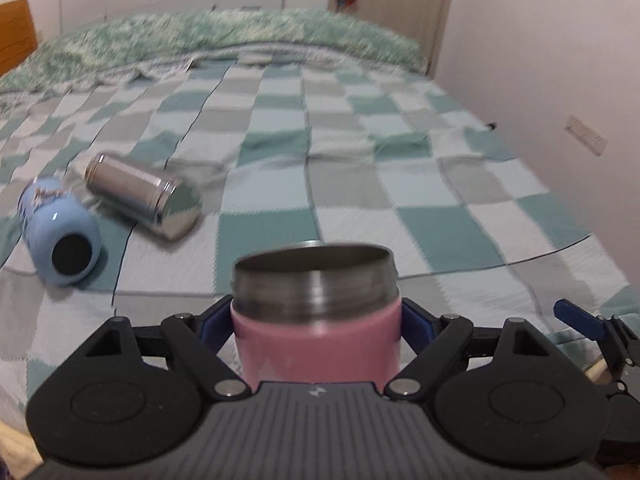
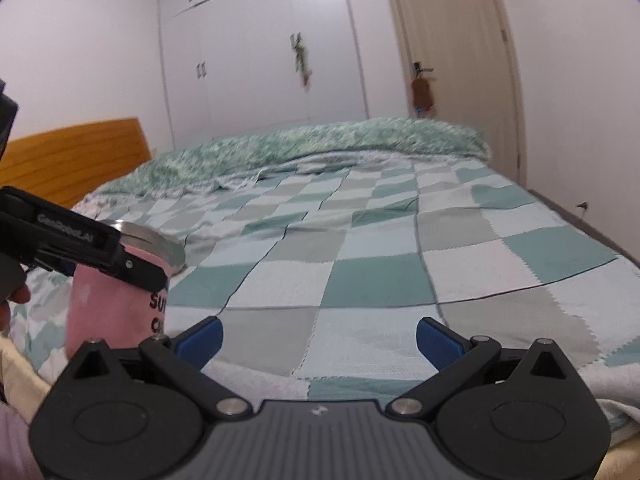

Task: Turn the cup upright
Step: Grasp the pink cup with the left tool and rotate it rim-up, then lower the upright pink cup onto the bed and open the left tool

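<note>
My left gripper (image 1: 316, 320) is shut on a pink cup (image 1: 316, 344) with a steel threaded rim, held upright with its mouth up near the bed's front edge. The same pink cup (image 2: 108, 308) shows at the far left of the right wrist view, with the left gripper's black finger across it. A silver steel cup (image 1: 144, 196) and a light blue cup (image 1: 60, 232) lie on their sides on the bed at the left. My right gripper (image 2: 320, 336) is open and empty above the bedspread, to the right of the pink cup.
The bed has a teal, grey and white checked bedspread (image 1: 360, 168) with a rumpled green blanket (image 1: 240, 32) at its far end. A wooden headboard (image 2: 72, 156) is at the left, wardrobes and a door behind, a wall (image 1: 560, 60) at the right.
</note>
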`<state>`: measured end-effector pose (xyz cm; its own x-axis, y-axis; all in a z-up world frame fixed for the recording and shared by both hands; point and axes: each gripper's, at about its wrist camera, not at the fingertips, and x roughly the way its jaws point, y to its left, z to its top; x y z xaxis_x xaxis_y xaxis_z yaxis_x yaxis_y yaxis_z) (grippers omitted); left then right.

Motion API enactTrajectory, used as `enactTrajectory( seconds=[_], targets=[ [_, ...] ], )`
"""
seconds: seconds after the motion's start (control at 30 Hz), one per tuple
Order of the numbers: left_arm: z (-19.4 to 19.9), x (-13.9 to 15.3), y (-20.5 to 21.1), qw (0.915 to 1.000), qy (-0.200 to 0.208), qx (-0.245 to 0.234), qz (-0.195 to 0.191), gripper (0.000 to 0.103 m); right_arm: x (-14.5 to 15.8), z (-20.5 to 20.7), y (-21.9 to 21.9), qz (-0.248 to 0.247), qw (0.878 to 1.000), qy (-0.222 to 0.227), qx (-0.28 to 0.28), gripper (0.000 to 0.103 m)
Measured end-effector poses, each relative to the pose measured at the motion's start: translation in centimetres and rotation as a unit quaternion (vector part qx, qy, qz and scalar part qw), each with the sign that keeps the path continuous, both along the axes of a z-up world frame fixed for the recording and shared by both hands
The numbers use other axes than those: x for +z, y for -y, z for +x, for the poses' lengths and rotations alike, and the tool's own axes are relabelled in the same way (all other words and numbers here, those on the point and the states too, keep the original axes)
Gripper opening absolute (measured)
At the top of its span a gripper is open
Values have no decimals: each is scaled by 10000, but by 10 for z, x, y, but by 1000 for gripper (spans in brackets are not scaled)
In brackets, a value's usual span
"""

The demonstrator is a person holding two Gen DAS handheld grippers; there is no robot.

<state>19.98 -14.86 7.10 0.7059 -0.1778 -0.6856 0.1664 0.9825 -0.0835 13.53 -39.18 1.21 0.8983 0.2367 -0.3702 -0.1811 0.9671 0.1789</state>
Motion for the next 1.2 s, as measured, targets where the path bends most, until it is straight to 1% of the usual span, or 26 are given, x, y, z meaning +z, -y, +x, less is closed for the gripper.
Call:
enactTrajectory(
  seconds=[0.17, 0.27, 0.37, 0.43, 0.53, 0.63, 0.7, 0.8, 0.93, 0.97, 1.0, 1.1, 1.13, 1.17, 1.2],
  targets=[
    [-5, 8, 10, 9988, 401, -254, -125, 85, 11, -6, 11, 12, 9992, 274, -284, 103],
    [-4, 14, 19, 9963, 748, -385, -176, 85, 16, -8, 17, -49, 9982, 404, -432, 103],
    [-3, 21, 30, 9919, 1134, -513, -239, 85, 19, -7, 24, -71, 9972, 445, -604, 103],
    [-2, 22, 39, 9872, 1424, -649, -301, 85, 19, -7, 30, -62, 9964, 454, -713, 103],
    [2, 16, 55, 9827, 1631, -819, -312, 85, 17, -7, 36, -57, 9955, 444, -837, 103],
    [6, 7, 66, 9799, 1715, -941, -385, 85, 14, -5, 43, -79, 9947, 403, -938, 103],
    [9, 1, 74, 9794, 1728, -983, -356, 85, 11, -3, 47, -88, 9942, 374, -1002, 103],
    [18, -11, 86, 9805, 1648, -1036, -276, 85, 7, 0, 52, -114, 9937, 321, -1072, 103],
    [25, -35, 93, 9833, 1464, -1071, -137, 85, 3, 1, 56, -147, 9934, 273, -1107, 103],
    [22, -40, 92, 9814, 1578, -1083, -127, 85, 3, 1, 56, -153, 9934, 263, -1106, 103],
    [19, -40, 90, 9797, 1655, -1120, -127, 85, 2, 2, 56, -161, 9935, 256, -1101, 103],
    [20, -36, 90, 9809, 1569, -1147, -95, 85, 3, 1, 55, -204, 9935, 257, -1093, 103],
    [18, -34, 91, 9814, 1536, -1150, -64, 87, 4, 0, 54, -218, 9935, 268, -1087, 103],
    [15, -31, 88, 9805, 1596, -1143, -97, 89, 5, -2, 53, -233, 9935, 285, -1080, 103],
    [10, -26, 84, 9782, 1731, -1134, -181, 100, 7, -5, 52, -245, 9934, 303, -1077, 103]
  ],
)
